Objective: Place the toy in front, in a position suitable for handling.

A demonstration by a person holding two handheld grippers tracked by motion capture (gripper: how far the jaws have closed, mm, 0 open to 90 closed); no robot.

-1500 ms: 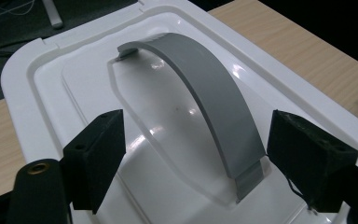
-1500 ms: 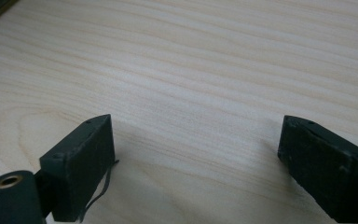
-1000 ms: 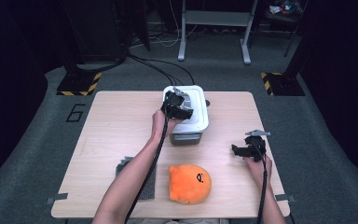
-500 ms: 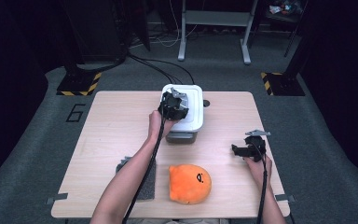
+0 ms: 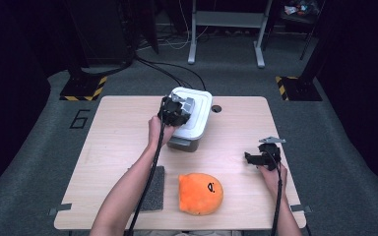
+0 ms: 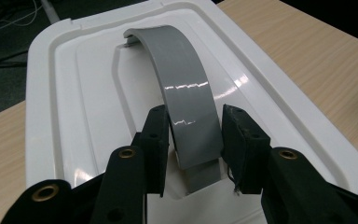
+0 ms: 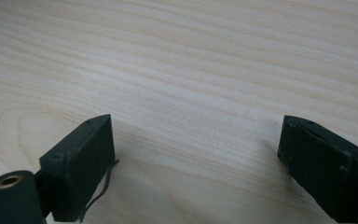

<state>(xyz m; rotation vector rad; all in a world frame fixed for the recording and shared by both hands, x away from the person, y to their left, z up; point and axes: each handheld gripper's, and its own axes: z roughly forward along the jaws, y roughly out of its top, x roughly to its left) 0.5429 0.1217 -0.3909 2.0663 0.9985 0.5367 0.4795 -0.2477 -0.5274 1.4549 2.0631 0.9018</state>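
Left gripper view: the left tool [image 6: 195, 135], jaws just closing, straddles the grey handle [image 6: 182, 93] of the white box [image 5: 194, 115] at the worktop's [image 5: 118, 128] 12 o'clock, ready for lifting; right tool [image 5: 256, 158] gapes empty.

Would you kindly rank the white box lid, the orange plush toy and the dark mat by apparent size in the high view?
1. Orange plush toy and white box lid: they look much alike, and the left gripper hides part of the lid, so no ranking between them.
2. Dark mat: partly hidden by the forearm; seemingly smallest.
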